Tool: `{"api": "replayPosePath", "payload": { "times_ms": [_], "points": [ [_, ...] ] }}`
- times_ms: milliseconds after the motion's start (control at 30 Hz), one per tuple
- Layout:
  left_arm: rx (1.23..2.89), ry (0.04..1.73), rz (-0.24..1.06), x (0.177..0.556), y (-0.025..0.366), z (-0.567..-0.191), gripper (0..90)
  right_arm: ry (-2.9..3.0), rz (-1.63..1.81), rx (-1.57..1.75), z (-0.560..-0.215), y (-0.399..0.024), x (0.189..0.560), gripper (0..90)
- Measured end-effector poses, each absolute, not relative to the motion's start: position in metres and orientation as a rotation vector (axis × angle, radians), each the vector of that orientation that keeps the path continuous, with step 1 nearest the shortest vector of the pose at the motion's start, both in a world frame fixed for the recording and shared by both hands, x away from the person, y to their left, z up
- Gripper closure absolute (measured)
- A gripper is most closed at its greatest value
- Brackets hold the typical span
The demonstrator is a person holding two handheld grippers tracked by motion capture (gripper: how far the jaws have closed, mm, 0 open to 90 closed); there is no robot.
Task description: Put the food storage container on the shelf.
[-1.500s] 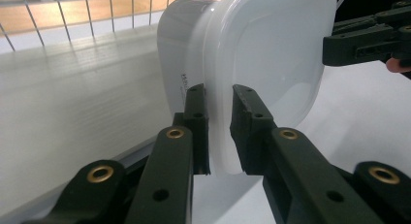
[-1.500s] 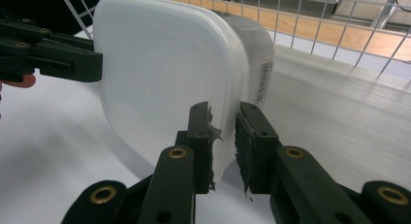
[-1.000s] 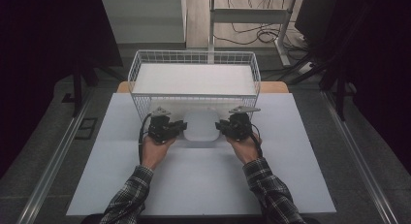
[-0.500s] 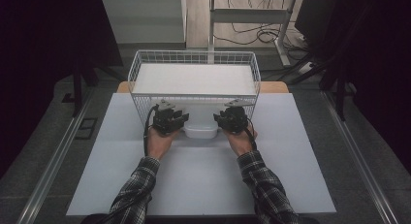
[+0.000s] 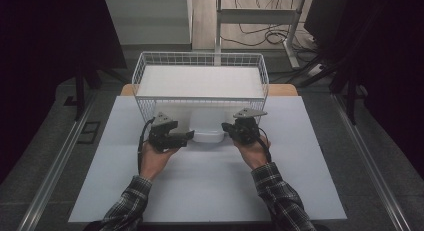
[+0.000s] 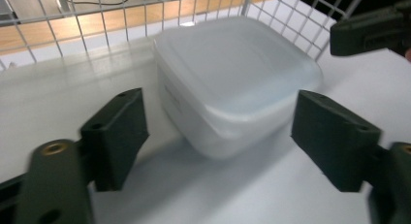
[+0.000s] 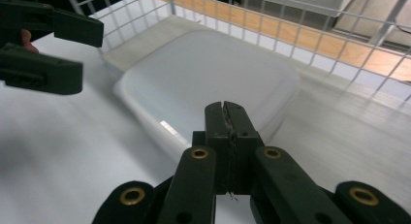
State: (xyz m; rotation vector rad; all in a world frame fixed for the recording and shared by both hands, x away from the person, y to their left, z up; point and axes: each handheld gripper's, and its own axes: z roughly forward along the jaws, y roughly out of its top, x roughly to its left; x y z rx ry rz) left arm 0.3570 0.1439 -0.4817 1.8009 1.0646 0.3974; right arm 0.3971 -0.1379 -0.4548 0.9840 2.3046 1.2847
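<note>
- Item: translucent white lidded container (image 5: 207, 130), squarish with rounded corners, lid on. It sits on the white table (image 5: 210, 191), just in front of the near wall of the wire basket (image 5: 200, 61), between the two grippers.
- Left gripper (image 5: 186, 136): held at the container's left side. In the left gripper view its jaws stand wide apart and empty, with the container (image 6: 237, 83) lying ahead between them, not yet inside the gap.
- Right gripper (image 5: 226, 127): held at the container's right side. In the right gripper view its jaws are pressed together with nothing between them, their tips just at the container's (image 7: 208, 83) near edge; whether they touch it cannot be told.
- Wire basket: white mesh, open top, pale flat floor; the mesh shows behind the container in both gripper views.
- Step in hand, as judged: approach and flanking of the container, ahead of a grasp or a two-sided lift.
- Next move, as judged: the left gripper needs to advance until a side wall or the rim sits between its jaws, then close; the right gripper must either open to take the opposite rim or serve as a steadying stop.
</note>
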Motion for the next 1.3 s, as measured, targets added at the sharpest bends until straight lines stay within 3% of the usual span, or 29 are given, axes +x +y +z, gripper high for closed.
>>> {"api": "replayPosePath", "payload": {
  "times_ms": [167,400,567,1300],
  "points": [
    [1.823,1.039,0.392,0.328,0.149,-0.484,10.1,2.309,1.313,0.975,-0.456,-0.138,0.385,89.1],
    [1.854,1.036,0.396,0.299,0.156,-0.495,5.1,2.338,1.35,0.957,-0.461,-0.138,0.373,88.8],
    [1.913,0.994,0.494,0.276,0.158,-0.504,4.5,2.363,1.34,0.934,-0.465,-0.136,0.368,88.9],
    [1.92,0.967,0.522,0.232,0.168,-0.519,3.6,2.438,1.27,0.918,-0.497,-0.107,0.381,88.9]
  ]
}}
